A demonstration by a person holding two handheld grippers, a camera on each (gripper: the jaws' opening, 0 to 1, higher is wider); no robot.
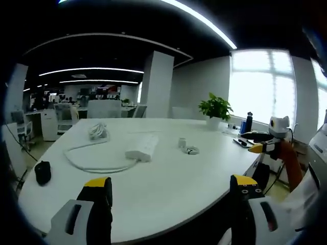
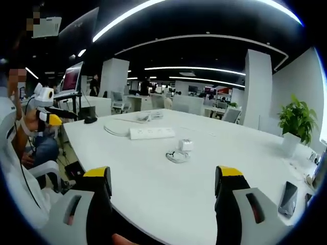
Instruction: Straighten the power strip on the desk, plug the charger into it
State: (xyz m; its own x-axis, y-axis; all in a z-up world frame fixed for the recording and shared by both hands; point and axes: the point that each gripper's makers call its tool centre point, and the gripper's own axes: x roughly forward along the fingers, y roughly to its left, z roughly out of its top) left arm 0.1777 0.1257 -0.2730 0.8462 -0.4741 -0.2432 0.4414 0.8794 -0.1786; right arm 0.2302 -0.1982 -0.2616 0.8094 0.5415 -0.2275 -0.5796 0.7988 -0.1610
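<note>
white desk (image 1: 168,184) | on it: pwr strip (image 1: 142,147) (cord looped), charger (image 1: 182,143), plant (image 1: 215,109), phone (image 2: 288,199)

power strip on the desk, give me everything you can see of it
The power strip is a long white bar, plastic by its look, lying flat on the white desk, its socket face barely readable. A white cable leaves one end, sweeps a wide loop and ends in a bundled coil. Nothing is plugged in. The charger lies apart from it; both grippers are well short.

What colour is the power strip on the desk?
White; the power strip shows best in the right gripper view.
</note>
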